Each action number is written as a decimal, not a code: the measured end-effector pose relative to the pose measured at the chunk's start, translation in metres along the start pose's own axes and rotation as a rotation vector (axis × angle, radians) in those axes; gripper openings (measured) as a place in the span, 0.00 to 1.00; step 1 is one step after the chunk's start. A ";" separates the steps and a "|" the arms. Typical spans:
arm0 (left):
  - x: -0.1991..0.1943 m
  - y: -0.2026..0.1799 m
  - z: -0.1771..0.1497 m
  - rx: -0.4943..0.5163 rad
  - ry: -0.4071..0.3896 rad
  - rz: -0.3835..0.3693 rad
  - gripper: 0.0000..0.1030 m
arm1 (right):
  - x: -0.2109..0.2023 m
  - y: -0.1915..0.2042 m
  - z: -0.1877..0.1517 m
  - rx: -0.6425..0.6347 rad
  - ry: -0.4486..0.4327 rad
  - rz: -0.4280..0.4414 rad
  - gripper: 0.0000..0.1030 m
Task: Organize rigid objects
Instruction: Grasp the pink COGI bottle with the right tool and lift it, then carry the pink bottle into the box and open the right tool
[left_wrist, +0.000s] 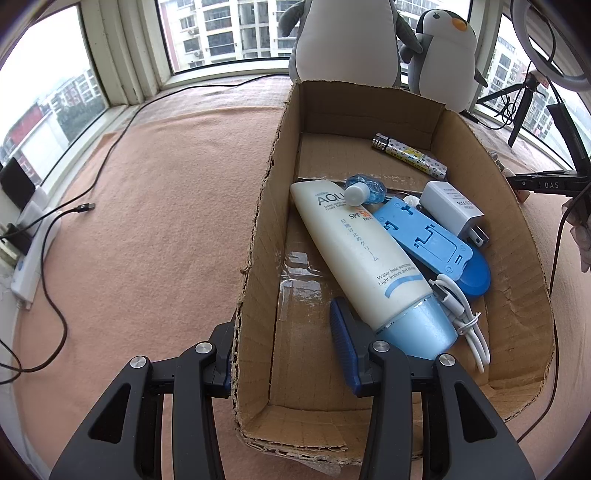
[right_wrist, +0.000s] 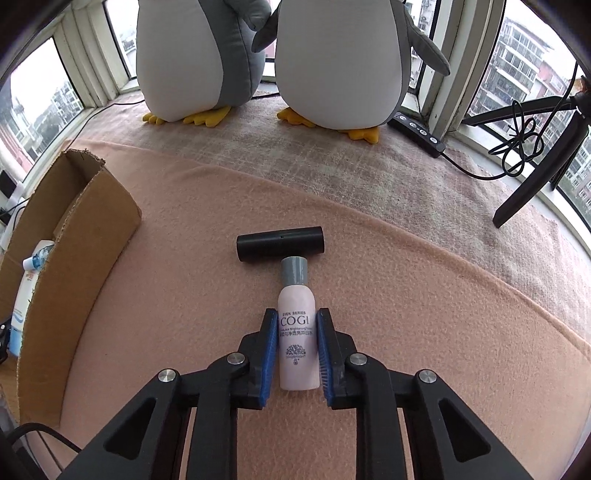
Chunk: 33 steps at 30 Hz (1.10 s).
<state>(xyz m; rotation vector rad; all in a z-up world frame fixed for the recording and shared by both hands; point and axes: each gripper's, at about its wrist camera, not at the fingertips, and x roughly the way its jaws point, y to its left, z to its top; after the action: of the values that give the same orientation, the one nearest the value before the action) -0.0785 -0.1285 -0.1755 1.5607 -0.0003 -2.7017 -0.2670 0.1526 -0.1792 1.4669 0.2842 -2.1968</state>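
Observation:
A pink bottle with a grey cap lies on the peach blanket, cap pointing away. My right gripper is shut on its body, a blue pad against each side. The cap touches a black cylinder lying crosswise just beyond it. To the left stands a cardboard box. My left gripper is open and straddles the left wall of the cardboard box, one finger outside and one inside. Next to the inner finger lies a white sunscreen tube.
The box also holds a blue stand, a white charger, a patterned lighter, a small blue bottle and a white cable. Two plush penguins stand at the window. Tripod legs stand on the right; a black cable lies on the left.

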 end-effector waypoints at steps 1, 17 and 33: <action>0.000 0.000 0.000 0.000 0.000 0.000 0.42 | -0.001 0.001 -0.001 0.003 0.000 -0.001 0.17; -0.001 -0.001 -0.001 -0.002 -0.005 -0.001 0.42 | -0.030 0.040 -0.042 0.112 -0.078 0.029 0.17; -0.001 -0.001 0.000 -0.005 -0.009 -0.010 0.42 | -0.094 0.118 -0.046 0.091 -0.210 0.141 0.17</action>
<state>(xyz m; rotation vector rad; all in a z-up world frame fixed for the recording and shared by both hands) -0.0776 -0.1273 -0.1745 1.5508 0.0134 -2.7140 -0.1414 0.0958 -0.1018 1.2467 0.0090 -2.2496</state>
